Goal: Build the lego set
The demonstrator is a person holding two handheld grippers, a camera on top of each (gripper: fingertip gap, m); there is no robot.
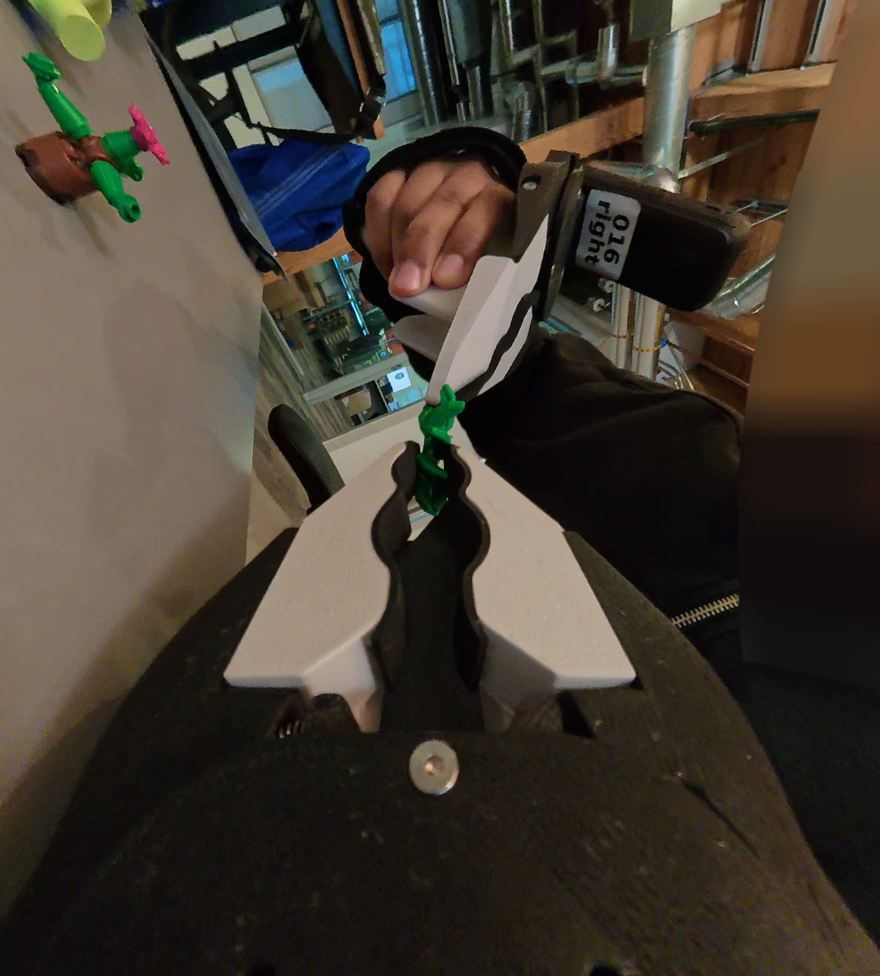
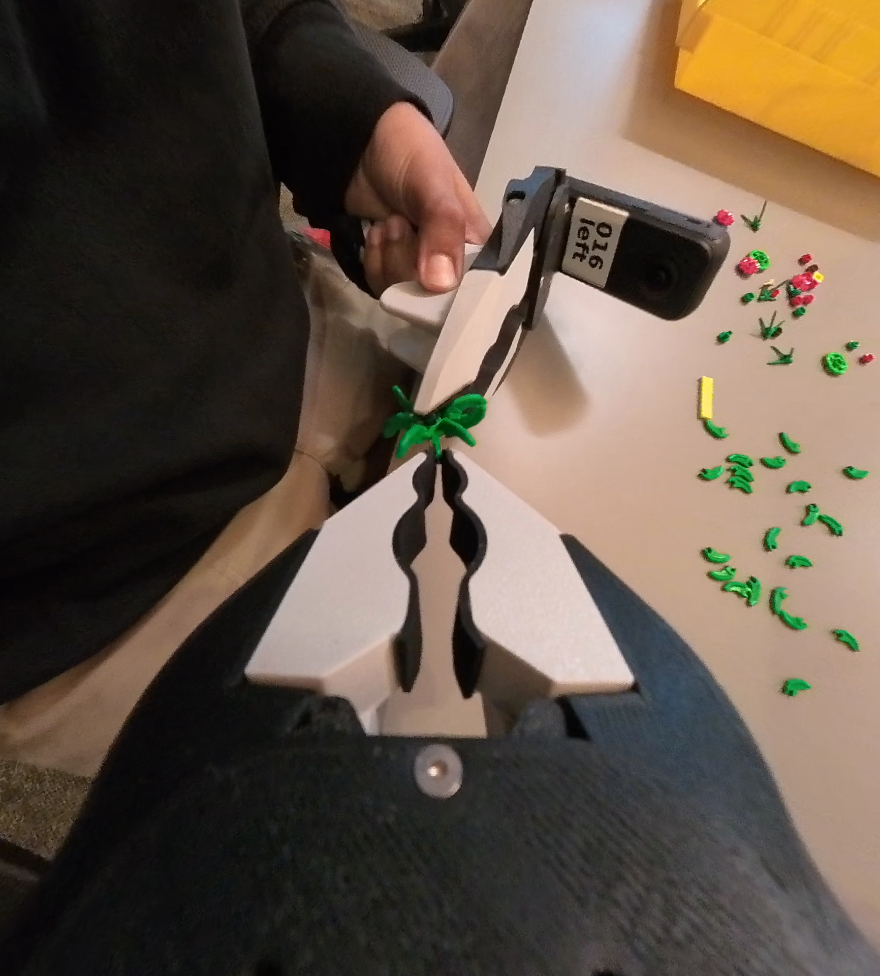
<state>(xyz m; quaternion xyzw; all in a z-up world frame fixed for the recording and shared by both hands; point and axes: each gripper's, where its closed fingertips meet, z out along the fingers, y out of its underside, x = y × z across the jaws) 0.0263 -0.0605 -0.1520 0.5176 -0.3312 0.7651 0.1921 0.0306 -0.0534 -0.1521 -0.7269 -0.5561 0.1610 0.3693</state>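
I hold a small green leafy plant piece point(image 1: 439, 422) in the air between both grippers, off the table's edge. My left gripper point(image 1: 430, 451) is shut on its lower part, which sits between the black pads near the tips. My right gripper point(image 1: 440, 390) comes down from above and pinches its top end. In the right wrist view the right gripper point(image 2: 440, 458) is shut on the thin stem of the green piece point(image 2: 417, 430), and the left gripper point(image 2: 424, 407) clamps the curled leaves from above. A partly built plant point(image 1: 84, 158) with a brown pot, green stems and a pink flower stands on the table.
Several loose green leaf pieces point(image 2: 770, 538), red and pink flower pieces point(image 2: 799, 285) and a yellow bar point(image 2: 706, 397) lie on the beige table point(image 2: 612, 327). A yellow box point(image 2: 807, 84) sits at the far corner. A pale yellow cylinder point(image 1: 84, 34) stands near the plant. The person's dark sleeves are close by. Less than 4 cm separates the two grippers' tips.
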